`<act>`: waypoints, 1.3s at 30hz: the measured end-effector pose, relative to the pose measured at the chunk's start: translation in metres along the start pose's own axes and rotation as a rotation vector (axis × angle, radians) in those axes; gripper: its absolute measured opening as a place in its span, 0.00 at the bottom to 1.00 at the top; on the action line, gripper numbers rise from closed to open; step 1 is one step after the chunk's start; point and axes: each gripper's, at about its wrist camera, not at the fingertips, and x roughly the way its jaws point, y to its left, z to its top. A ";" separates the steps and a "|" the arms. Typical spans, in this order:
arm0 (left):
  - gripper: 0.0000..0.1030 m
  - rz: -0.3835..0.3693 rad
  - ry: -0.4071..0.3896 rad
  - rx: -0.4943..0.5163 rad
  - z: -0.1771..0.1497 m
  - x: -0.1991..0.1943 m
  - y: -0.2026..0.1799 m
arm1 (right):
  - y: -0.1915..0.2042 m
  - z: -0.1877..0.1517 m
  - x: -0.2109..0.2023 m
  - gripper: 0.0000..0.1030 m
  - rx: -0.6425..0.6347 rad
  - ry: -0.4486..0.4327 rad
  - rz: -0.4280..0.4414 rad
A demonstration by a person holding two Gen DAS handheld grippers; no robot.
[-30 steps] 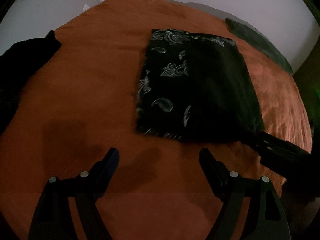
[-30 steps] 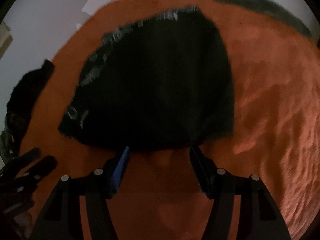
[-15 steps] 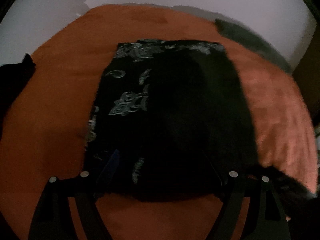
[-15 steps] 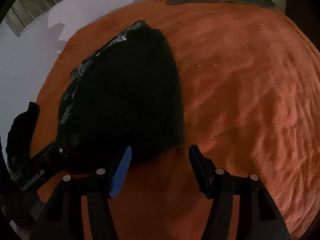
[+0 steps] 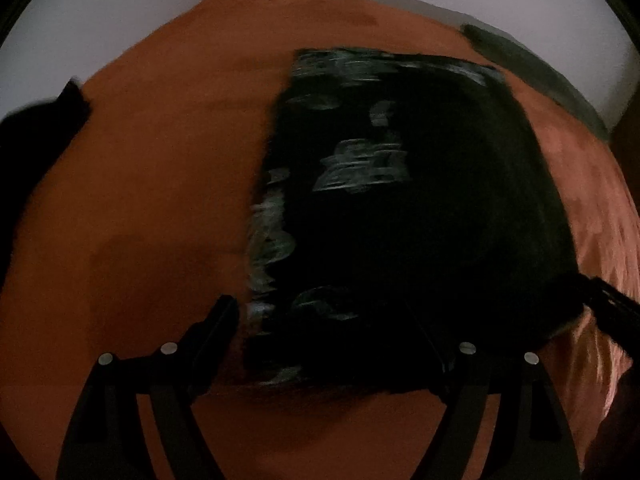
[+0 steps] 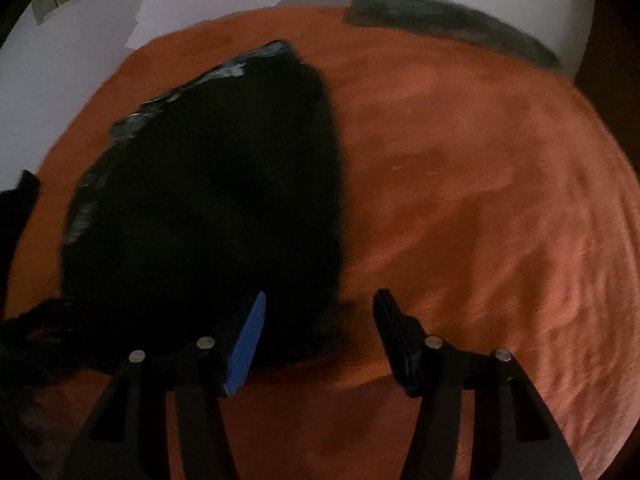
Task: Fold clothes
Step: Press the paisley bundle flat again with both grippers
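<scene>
A folded black cloth (image 5: 420,208) with a silvery paisley print lies flat on the orange bedspread (image 5: 140,220). My left gripper (image 5: 320,322) stands wide open over its near left corner, with the cloth's edge between the fingers. In the right wrist view the same cloth (image 6: 208,216) fills the left half. My right gripper (image 6: 320,312) straddles its near right corner. Its jaws are closing, and the blue pad (image 6: 248,344) is still clear of the fabric. The right gripper's fingers (image 5: 612,312) also show at the cloth's right corner in the left wrist view.
A dark grey-green item (image 6: 452,28) lies along the bed's far edge by the white wall. A heap of black fabric (image 5: 36,140) sits at the bed's left edge. The orange bedspread (image 6: 500,200) right of the cloth is rippled.
My left gripper has come down and forward from bare bedspread onto the cloth's near left corner. My right gripper has shifted from the near edge's middle to its right corner, its jaws slightly narrower.
</scene>
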 end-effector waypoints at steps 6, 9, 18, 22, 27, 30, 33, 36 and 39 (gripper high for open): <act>0.79 0.068 -0.025 -0.187 0.003 -0.017 0.074 | -0.033 0.011 -0.016 0.53 0.130 -0.037 0.066; 0.79 -0.002 -0.079 -0.185 0.008 -0.032 0.068 | -0.016 0.011 -0.034 0.53 0.105 -0.109 0.170; 0.79 -0.004 -0.042 0.203 -0.004 -0.014 -0.051 | 0.058 -0.014 -0.003 0.49 -0.078 0.027 0.215; 0.80 -0.014 -0.027 0.137 -0.022 -0.005 -0.031 | 0.033 -0.018 0.002 0.30 -0.056 0.049 0.234; 0.81 0.034 -0.005 0.022 -0.029 -0.016 0.003 | -0.008 -0.012 0.009 0.03 0.008 0.104 0.245; 0.81 0.053 -0.024 -0.009 -0.032 -0.028 0.009 | -0.015 -0.006 0.001 0.04 0.033 0.107 0.249; 0.81 0.040 -0.059 -0.020 -0.033 -0.043 0.009 | -0.009 -0.003 -0.016 0.09 0.042 0.046 0.274; 0.81 -0.016 -0.106 0.005 -0.026 -0.056 -0.003 | 0.011 -0.002 -0.033 0.24 -0.001 0.004 0.332; 0.81 -0.031 -0.116 0.057 -0.017 -0.053 -0.022 | 0.028 -0.005 -0.033 0.25 -0.064 0.015 0.322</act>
